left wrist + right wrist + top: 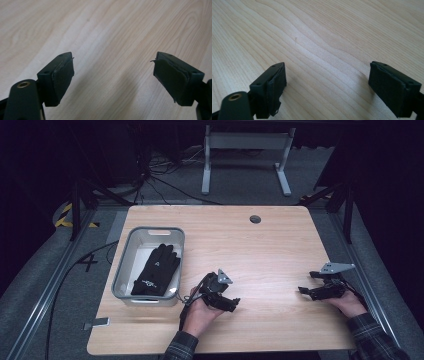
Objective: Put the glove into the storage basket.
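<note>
The black glove (156, 270) lies flat in the grey tray (125, 262) at the bench's (260, 250) left, soft, light and limp; a pinch on its cuff or a bunched fold would probably hold best. The left claw (235, 303) and right claw (303, 291) hover low over bare pale wood, jaws wide apart and holding nothing. Dark floor and cables surround the bench.

Black glove (156, 270) lies flat inside grey bin (123, 268), at table's left side. Fingers of glove point toward far end of bin, cuff toward near end. Small white marks show on back of glove and near cuff. Bin is shaped like a box, open on top, long side running away from person.
</note>
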A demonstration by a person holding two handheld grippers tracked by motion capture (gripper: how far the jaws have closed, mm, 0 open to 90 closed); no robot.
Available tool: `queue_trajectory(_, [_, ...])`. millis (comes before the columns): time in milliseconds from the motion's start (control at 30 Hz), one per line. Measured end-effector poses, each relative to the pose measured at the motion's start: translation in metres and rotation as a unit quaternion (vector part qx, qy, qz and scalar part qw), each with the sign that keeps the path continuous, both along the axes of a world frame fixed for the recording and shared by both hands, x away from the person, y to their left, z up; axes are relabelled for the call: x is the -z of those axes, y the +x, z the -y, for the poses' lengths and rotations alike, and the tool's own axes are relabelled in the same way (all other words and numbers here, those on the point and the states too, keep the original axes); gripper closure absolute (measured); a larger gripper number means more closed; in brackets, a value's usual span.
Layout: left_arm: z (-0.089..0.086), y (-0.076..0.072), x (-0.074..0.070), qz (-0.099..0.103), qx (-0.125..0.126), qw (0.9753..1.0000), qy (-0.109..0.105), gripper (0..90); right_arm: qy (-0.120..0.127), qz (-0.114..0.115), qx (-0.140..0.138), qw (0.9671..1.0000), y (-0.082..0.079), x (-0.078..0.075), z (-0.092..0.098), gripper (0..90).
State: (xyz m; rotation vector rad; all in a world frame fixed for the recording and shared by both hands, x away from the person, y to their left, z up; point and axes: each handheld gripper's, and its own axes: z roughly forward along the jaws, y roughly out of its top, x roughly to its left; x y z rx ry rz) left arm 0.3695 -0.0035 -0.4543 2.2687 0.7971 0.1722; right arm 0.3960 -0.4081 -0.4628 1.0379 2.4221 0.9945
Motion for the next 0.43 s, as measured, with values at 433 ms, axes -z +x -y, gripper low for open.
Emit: queue_trajectory(433, [0.0063, -0.0025, 0.0107, 0.011, 0.01, 0.9995, 0.029, 15.7, 0.0, -0.001, -0.003, 1.0, -0.0001, 0.0, -0.0001, 15.2])
